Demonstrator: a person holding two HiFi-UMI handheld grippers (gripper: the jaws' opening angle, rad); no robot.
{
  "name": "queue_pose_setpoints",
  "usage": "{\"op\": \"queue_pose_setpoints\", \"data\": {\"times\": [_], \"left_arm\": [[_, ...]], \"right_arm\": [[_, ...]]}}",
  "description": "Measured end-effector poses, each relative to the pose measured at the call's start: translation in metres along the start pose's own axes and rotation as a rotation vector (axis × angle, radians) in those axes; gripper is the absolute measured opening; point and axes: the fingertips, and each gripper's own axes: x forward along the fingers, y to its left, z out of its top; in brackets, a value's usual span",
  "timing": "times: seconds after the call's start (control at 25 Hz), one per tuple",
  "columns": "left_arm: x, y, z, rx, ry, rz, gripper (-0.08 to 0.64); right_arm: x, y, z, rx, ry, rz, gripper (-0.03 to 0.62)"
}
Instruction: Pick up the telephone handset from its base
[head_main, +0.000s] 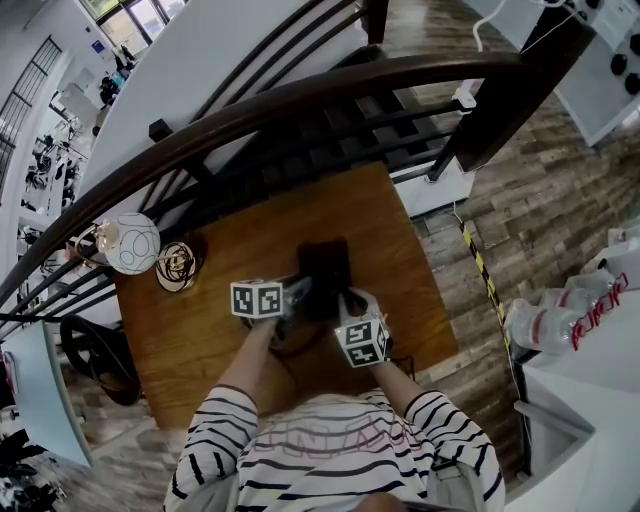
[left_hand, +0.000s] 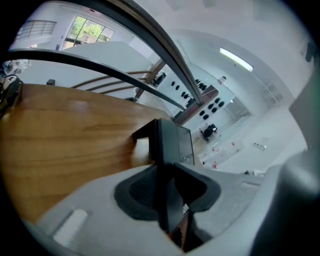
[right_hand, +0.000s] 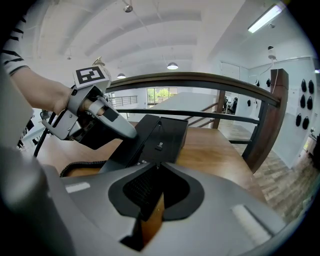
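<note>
A black telephone (head_main: 325, 268) stands in the middle of the wooden table (head_main: 200, 330). Its handset (right_hand: 126, 151) lies along the left side of the base (right_hand: 170, 135). My left gripper (head_main: 305, 293) comes in from the left and is shut on the handset (left_hand: 162, 145), which shows edge-on as a dark slab between the pads. The right gripper view shows the left gripper (right_hand: 125, 132) over the handset. My right gripper (right_hand: 156, 167) is shut with nothing between its jaws, its tips at the base's near edge. A coiled cord (right_hand: 82, 167) runs off to the left.
A round white ornament (head_main: 133, 243) and a gold wire piece (head_main: 178, 265) stand at the table's far left corner. A dark curved railing (head_main: 300, 95) runs behind the table. Water bottles (head_main: 545, 320) stand on a white counter to the right.
</note>
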Motion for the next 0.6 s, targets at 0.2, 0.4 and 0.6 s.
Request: {"op": "queue_pose_setpoints", "data": {"times": [0.2, 0.4, 0.6], "left_arm": [[-0.005, -0.002, 0.000, 0.006, -0.017, -0.010, 0.090], [-0.008, -0.008, 0.000, -0.002, -0.045, -0.040, 0.083], [-0.016, -0.014, -0.002, -0.011, -0.075, -0.066, 0.080]], "right_arm": [[-0.001, 0.000, 0.000, 0.003, 0.002, 0.002, 0.025], [-0.001, -0.001, 0.000, 0.015, 0.001, 0.009, 0.025], [-0.002, -0.001, 0.000, 0.040, 0.001, 0.023, 0.021]]}}
